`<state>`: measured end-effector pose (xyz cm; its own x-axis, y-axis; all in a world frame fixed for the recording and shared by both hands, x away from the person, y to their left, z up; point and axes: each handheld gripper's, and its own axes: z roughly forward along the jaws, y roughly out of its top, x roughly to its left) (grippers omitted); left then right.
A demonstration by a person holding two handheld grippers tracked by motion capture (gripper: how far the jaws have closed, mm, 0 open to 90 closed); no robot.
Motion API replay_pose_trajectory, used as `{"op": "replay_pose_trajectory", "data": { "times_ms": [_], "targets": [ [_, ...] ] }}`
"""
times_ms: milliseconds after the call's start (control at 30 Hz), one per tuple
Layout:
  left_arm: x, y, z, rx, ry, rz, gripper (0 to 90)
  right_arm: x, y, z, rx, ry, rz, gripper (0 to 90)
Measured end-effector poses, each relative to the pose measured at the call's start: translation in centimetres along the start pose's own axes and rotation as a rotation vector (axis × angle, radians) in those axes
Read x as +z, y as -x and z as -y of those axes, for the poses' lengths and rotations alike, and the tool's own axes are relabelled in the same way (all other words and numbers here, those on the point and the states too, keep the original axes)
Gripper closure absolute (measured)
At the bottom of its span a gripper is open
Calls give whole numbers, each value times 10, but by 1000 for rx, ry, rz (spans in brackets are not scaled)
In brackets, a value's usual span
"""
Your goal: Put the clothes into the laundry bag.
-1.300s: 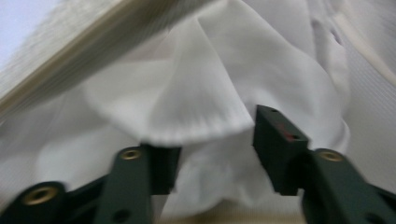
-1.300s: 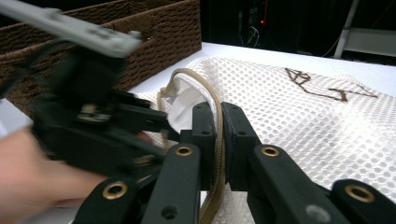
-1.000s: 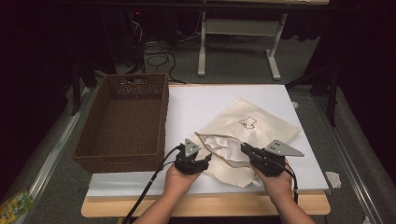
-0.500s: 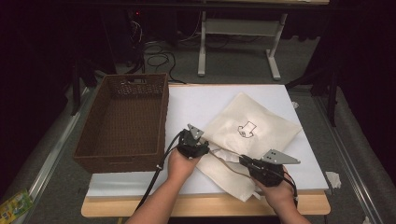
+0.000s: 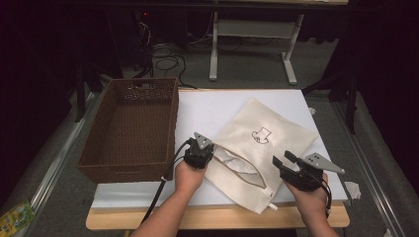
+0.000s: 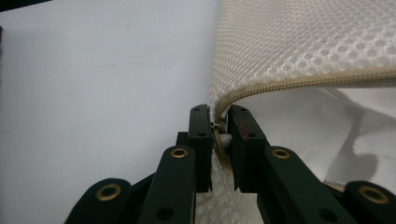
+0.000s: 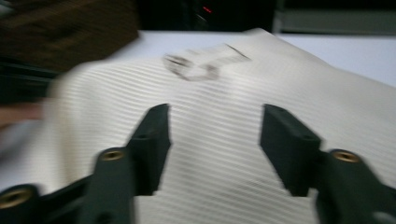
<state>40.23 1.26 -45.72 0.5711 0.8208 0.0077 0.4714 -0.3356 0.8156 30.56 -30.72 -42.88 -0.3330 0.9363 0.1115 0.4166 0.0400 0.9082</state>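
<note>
A cream mesh zip bag [image 5: 267,123] with a small black drawing lies on the white table [image 5: 212,106], its zipped mouth gaping toward me with white cloth [image 5: 237,165] inside. My left gripper [image 5: 212,149] sits at the bag's left corner. In the left gripper view its jaws [image 6: 219,126] have just been closing and now pinch the zipper edge [image 6: 299,81]. At the bag's near right side my right gripper [image 5: 283,160] hovers; its jaws [image 7: 215,140] have just been opening and stand apart over the fabric [image 7: 224,79], holding nothing.
A brown wicker basket [image 5: 131,128] stands on the table's left side, close beside my left hand. A metal desk frame and cables lie on the floor beyond the far edge. A scrap of white paper [image 5: 353,188] rests off the table's right corner.
The right gripper let go of the bag's mouth and drew back to the right. The left gripper shifted slightly away from me and closed on the zipper edge. The bag settled flatter.
</note>
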Motion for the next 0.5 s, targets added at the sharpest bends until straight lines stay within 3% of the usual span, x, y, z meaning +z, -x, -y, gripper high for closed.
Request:
{"op": "replay_pose_trajectory", "data": {
  "times_ms": [67, 100, 233, 300, 400, 500],
  "targets": [
    [-4, 1, 3, 10, 7, 6, 802, 9, 13, 7, 44, -75, 69, 258],
    [-6, 1, 4, 9, 5, 10, 802, 9, 13, 7, 44, -75, 69, 258],
    [-11, 1, 11, -5, 5, 30, 802, 22, 27, 20, 107, -178, 152, 156],
    [-11, 0, 13, -8, 9, 37, 802, 21, 30, 22, 117, -186, 179, 160],
    [-13, -1, 17, -11, 23, 47, 802, 24, 35, 27, 122, -214, 173, 172],
    [-14, -2, 20, -20, 43, 57, 805, 34, 34, 33, 139, -273, 137, 309]
  ]
}}
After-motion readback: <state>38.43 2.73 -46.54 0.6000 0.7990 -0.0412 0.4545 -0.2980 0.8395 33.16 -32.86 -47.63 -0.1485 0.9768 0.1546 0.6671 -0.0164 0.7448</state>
